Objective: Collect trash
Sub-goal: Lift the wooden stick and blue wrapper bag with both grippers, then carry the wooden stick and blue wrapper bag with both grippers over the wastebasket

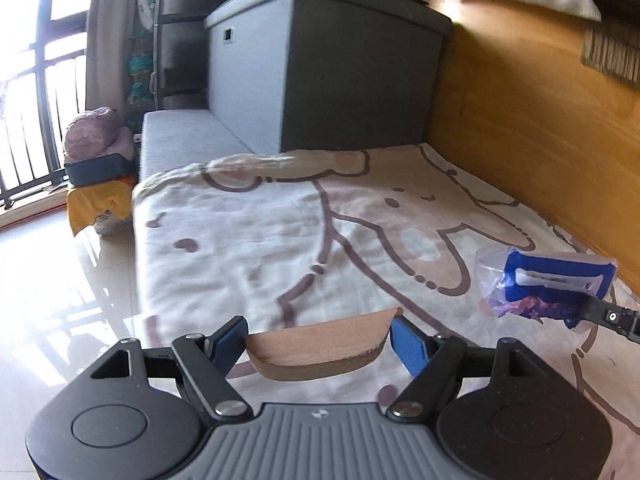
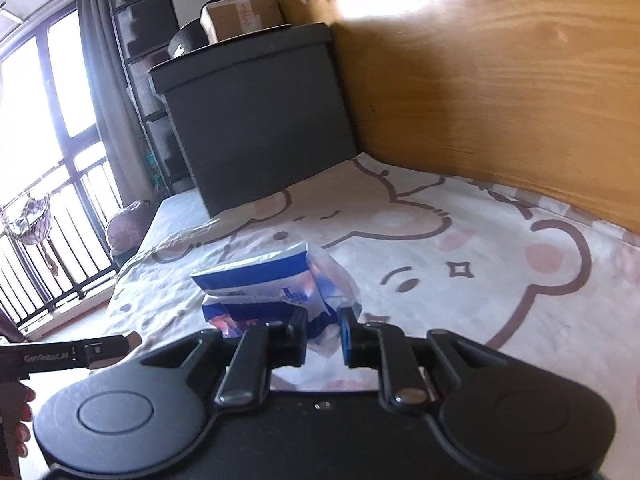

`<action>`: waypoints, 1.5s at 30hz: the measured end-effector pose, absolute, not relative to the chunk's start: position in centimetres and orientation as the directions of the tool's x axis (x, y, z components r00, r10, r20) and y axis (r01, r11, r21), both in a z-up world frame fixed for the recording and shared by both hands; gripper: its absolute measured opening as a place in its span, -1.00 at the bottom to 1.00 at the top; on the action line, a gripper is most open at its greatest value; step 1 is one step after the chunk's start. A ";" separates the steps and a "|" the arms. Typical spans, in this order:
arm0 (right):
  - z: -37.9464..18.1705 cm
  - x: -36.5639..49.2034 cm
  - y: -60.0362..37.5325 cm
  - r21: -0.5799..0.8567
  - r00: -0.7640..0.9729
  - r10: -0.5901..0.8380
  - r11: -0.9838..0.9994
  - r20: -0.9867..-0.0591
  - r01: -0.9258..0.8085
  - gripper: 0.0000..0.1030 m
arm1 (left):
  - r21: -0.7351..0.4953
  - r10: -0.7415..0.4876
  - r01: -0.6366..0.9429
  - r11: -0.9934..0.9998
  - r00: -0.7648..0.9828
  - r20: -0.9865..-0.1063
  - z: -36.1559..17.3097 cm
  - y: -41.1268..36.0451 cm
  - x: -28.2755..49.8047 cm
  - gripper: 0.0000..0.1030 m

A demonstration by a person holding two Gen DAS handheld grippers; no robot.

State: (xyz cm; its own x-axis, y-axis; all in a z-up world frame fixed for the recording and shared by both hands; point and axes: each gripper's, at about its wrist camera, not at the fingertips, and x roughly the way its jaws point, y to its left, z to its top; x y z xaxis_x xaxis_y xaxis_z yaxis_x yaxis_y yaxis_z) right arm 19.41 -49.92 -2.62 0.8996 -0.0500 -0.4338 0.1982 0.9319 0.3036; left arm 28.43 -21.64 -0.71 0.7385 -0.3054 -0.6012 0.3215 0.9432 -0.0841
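My left gripper is shut on a shallow wooden tray and holds it just above the cartoon-print blanket. My right gripper is shut on a crumpled blue and white plastic wrapper and holds it above the same blanket. In the left wrist view the wrapper hangs at the right, with the right gripper's finger below it. In the right wrist view the left gripper's body shows at the lower left edge.
A dark grey storage box stands at the far end of the blanket, against a wooden panel. A glossy tiled floor lies to the left, with a yellow-covered bundle and a barred window behind it.
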 end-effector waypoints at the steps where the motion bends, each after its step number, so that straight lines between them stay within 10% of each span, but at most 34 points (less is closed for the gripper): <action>1: -2.4 19.5 -49.3 0.298 0.898 -0.047 0.934 -0.438 0.195 -0.67 | -0.089 -0.302 0.313 0.945 0.741 -0.599 -0.5 -20.9 28.2 0.52; 25: 0.5 23.4 -31.3 0.186 0.863 0.088 0.982 -0.498 0.008 -0.67 | -0.148 -0.152 0.077 0.986 0.783 -0.603 0.0 -0.4 25.9 0.52; 45: -6.4 29.2 -13.2 -0.053 0.719 0.177 0.957 -0.673 -0.285 -0.67 | -0.189 -0.085 -0.103 0.977 0.620 -0.780 -11.3 10.2 28.1 0.52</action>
State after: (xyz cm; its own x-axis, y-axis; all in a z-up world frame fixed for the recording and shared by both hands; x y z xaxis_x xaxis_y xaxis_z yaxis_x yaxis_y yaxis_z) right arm 29.22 -13.25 -6.43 0.7185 0.1771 -0.6726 -0.2853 0.9570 -0.0528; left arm 28.13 10.23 -11.34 0.6203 -0.0849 -0.7798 -0.1034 0.9766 -0.1886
